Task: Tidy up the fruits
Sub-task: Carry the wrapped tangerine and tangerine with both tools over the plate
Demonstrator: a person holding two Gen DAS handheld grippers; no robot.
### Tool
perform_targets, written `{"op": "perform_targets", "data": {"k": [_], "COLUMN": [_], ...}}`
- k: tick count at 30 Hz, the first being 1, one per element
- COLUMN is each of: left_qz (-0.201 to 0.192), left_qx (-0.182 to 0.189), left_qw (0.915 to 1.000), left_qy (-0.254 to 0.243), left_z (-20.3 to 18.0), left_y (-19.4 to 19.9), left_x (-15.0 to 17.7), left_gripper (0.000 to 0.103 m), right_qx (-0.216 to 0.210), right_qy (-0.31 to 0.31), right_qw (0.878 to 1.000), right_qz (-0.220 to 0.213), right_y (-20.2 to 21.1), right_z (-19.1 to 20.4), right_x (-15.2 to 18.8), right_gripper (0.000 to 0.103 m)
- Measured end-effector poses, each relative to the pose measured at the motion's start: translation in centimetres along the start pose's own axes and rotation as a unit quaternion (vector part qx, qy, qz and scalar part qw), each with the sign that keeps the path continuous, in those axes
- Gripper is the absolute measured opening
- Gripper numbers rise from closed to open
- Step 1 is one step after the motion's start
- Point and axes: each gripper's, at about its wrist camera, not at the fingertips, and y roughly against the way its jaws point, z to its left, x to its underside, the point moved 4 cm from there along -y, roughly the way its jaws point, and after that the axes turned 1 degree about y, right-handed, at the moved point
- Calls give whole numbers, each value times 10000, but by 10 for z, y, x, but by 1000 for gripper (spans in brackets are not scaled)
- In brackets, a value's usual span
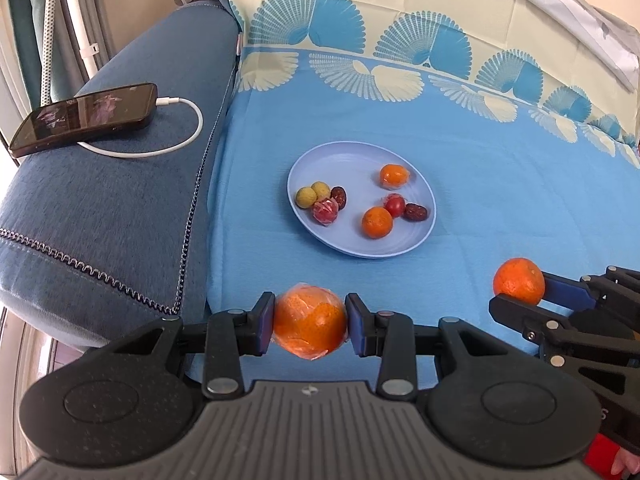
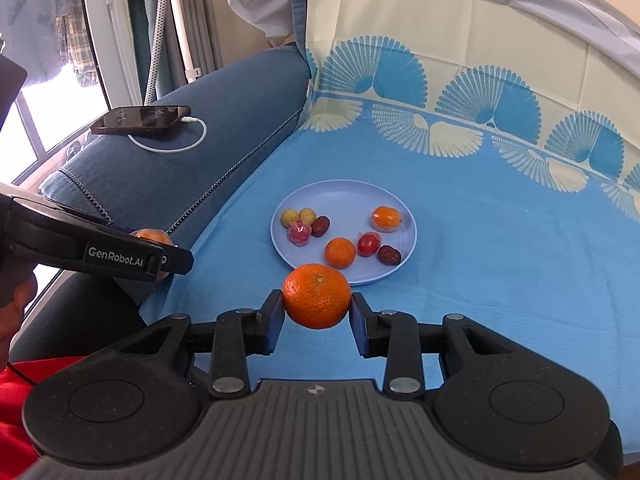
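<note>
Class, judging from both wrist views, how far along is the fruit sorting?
Done: eight small fruits already lie on the blue plate.
In hand: the left gripper holds a plastic-wrapped orange; the right gripper holds a bare orange.
Left: setting both on the plate.

left hand-held gripper [image 1: 310, 322]: black linkage arms, blue finger pads [image 1: 267, 322], silver pivot pins, grey ribbed body, 2 round black discs, white "GenRobot.AI" lettering on its side | right hand-held gripper [image 2: 317, 312]: same build | red sleeve [image 2: 16, 412] | bare skin [image 2: 18, 300]
</note>
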Motion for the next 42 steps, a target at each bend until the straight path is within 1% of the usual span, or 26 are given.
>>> {"op": "perform_targets", "data": {"k": [10,24,33,37,42], "left_qz": [-4,-43,75,138,138], "left_qx": [-45,-23,-24,39,79], "left_qw": [10000,10000,9997,9994,9989], "left_qy": [1,-23,-216,-304,-441], "left_z": [2,-6,-12,-17,-24], "left_y": [-28,-83,-121,-140,-162], "left_x": [-32,-84,-100,-105,-115], "left_gripper": [42,42,42,42,42], "right_qx": [30,69,135,254,255], "right_qy": [-188,-345,-309,-350,-356], "right_qw": [9998,9993,9993,9987,9985], "right_qz": [74,111,184,263,326], "right_y": [-33,-89,-127,-145,-166], "right_z": [-17,-39,-50,-58,-67], "right_x": [-16,-40,-43,-47,-54], "right_gripper": [37,37,37,37,37]}}
